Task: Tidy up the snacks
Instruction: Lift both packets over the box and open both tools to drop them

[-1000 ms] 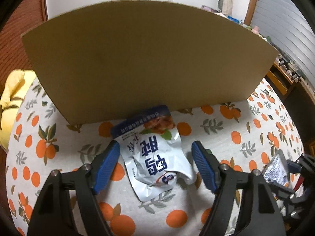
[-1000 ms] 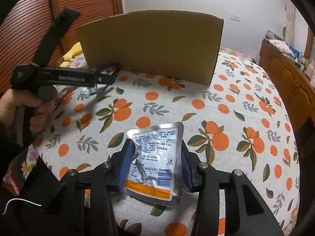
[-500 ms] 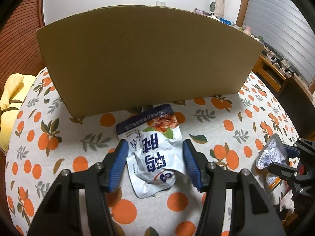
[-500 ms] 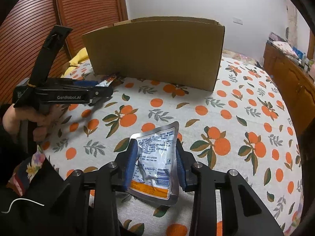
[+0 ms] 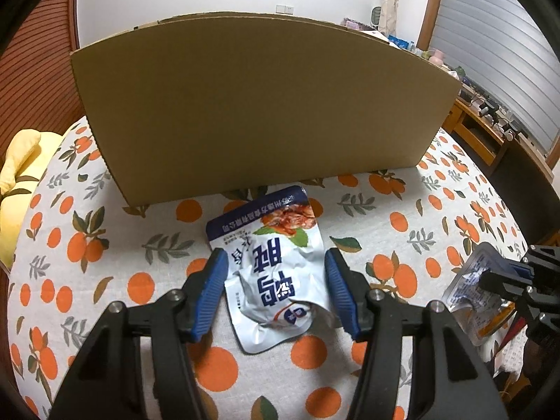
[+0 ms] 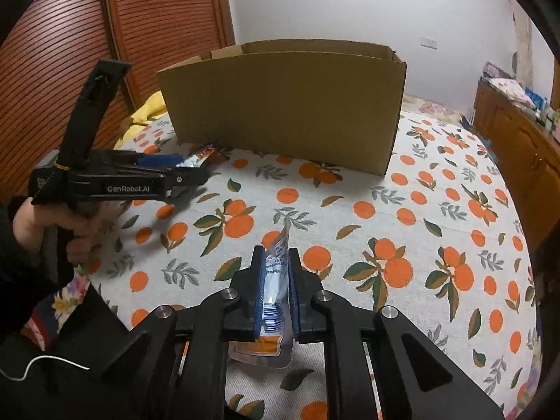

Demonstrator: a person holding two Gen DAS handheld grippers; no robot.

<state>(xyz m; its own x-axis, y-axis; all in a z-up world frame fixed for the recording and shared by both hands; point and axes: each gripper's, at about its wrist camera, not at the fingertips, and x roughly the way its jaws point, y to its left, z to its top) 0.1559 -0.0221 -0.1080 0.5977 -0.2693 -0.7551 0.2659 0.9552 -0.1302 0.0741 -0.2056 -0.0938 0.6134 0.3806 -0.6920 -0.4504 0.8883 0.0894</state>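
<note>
1. We hold a gripper in each hand over a table covered by a cloth printed with oranges (image 6: 385,210).
2. Our right gripper (image 6: 276,290) is pressed together on a silver snack pouch (image 6: 276,273), folding it into a narrow upright strip between the blue pads; the pouch's orange-edged end hangs below the fingers at the near side.
3. Our left gripper (image 5: 273,290) is partly spread, its blue pads flanking a white and blue snack pouch (image 5: 276,266) with large blue characters. In the left wrist view the left pad touches the pouch's crumpled edge and the right pad sits just beside the other edge; we cannot tell whether they squeeze it.
4. That pouch lies on the cloth, its dark blue end pointing to the far side, just in front of an open cardboard box (image 5: 259,112).
5. The box stands upright at the far side of the table, its plain brown wall facing us.
6. From the right wrist view, our left hand (image 6: 52,217) grips the left gripper's handle at the left, with the pouch's tip showing near the box's left corner.
7. A yellow cloth (image 5: 21,171) lies at the far left table edge.
</note>
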